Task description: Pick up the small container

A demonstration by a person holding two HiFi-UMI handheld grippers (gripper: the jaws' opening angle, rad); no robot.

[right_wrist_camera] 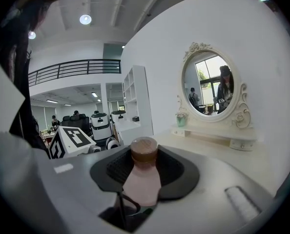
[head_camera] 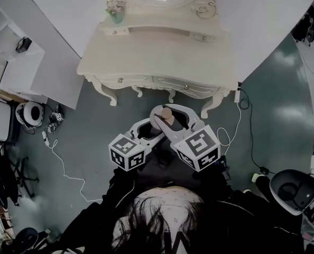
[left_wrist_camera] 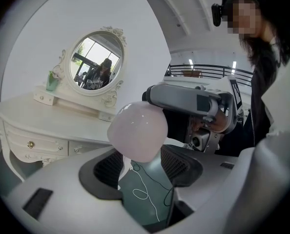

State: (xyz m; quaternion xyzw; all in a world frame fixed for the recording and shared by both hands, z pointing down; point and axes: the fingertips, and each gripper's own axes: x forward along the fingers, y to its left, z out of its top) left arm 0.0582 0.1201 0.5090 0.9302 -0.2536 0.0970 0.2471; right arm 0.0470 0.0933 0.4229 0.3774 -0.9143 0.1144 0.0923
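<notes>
The small container [head_camera: 166, 118] is a pink bottle with a brown cap [right_wrist_camera: 144, 149], held in the air in front of the person. My right gripper [head_camera: 171, 113] is shut on it, and in the right gripper view the bottle [right_wrist_camera: 142, 179] sits between both dark pads of the right gripper [right_wrist_camera: 144, 156]. My left gripper [head_camera: 146, 129] is just to its left, open. In the left gripper view the bottle's round pink end [left_wrist_camera: 138, 130] hangs just past the tips of the left gripper [left_wrist_camera: 142, 161], apart from its pads, with the right gripper [left_wrist_camera: 194, 101] behind it.
A white dressing table [head_camera: 157, 52] with an oval mirror [left_wrist_camera: 96, 62] stands ahead on the green floor. A small green pot [head_camera: 115, 12] sits on its back ledge. White shelving [head_camera: 14, 52] is at the left, a white cable [head_camera: 62, 163] on the floor, a round white machine [head_camera: 294, 192] at the right.
</notes>
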